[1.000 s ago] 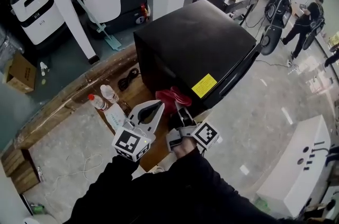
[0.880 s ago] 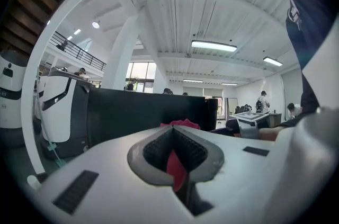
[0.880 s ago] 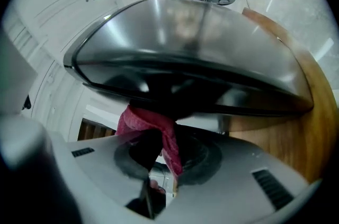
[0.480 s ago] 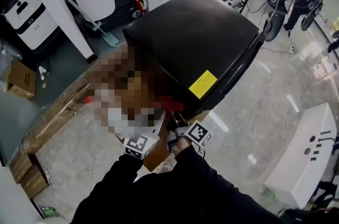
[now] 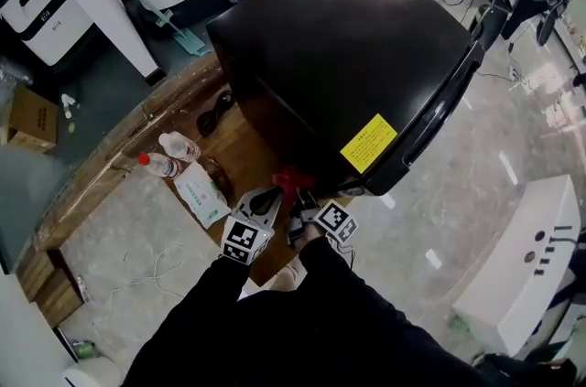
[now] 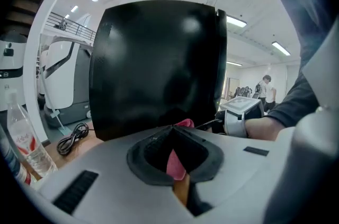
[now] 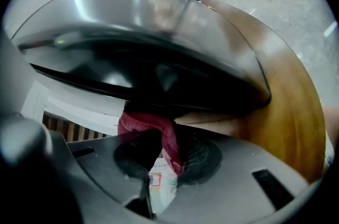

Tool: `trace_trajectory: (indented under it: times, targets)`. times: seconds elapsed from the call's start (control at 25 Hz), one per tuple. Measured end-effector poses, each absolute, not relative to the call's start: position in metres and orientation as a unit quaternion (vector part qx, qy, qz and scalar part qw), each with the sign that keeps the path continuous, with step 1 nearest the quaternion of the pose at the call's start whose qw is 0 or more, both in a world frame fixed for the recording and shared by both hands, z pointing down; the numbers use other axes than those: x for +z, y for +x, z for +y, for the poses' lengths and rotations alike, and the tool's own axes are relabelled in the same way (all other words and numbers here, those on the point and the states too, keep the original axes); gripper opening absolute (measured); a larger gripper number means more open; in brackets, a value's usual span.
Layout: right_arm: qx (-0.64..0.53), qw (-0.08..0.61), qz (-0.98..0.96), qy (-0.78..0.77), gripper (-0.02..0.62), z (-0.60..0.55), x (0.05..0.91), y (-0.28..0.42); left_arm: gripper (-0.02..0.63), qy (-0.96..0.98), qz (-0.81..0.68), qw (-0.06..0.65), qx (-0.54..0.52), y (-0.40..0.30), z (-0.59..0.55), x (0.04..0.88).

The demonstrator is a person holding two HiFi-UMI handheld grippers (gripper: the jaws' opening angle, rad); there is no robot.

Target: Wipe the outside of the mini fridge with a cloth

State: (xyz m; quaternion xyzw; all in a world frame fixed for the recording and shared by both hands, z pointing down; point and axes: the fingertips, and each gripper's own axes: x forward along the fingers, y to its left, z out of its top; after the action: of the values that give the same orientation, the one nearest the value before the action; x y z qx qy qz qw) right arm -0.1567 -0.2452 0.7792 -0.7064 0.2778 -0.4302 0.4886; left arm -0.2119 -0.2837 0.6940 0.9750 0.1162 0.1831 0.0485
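Wiping step, early by the look of it. Holding the cloth [image 5: 291,181] bunched in the right gripper [image 5: 298,202], clamped shut on a red fold hanging between the fingers, likely to keep a firm wad for rubbing. Closed at the tips too on the left gripper [image 5: 273,193], with a pink strip of the same cloth seemingly caught just behind them, probably to steady it. Pressed just ahead of both sets of fingers against a lower corner of the fridge [image 5: 348,56], black, standing on the table [image 5: 243,152]. Ignoring bottles [image 5: 169,156] well off to the left of the left fingers.
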Motion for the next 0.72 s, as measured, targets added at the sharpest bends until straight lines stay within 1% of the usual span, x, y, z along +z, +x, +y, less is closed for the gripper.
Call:
trace_trajectory:
  times: [0.24,0.4,0.56,0.72]
  targets:
    - [-0.452,0.464,0.247,-0.721,0.078,-0.239,0.840,-0.161,0.006,0.966,0.107,0.061,0.225,-0.219,-0.290,0.739]
    - [-0.460,0.455,0.239,-0.724,0.074,-0.238,0.857,-0.162,0.006,0.964,0.103,0.073,0.233,-0.223,-0.292,0.748]
    - [-0.465,0.430,0.261,-0.728,0.069,-0.243,0.851,-0.168,0.006,0.966,0.100,0.077,0.224,-0.226,-0.293,0.739]
    - [-0.460,0.399,0.340,-0.717,0.069,-0.257,0.805,-0.195,0.006,0.975,0.083,0.088,0.189,-0.237,-0.306,0.705]
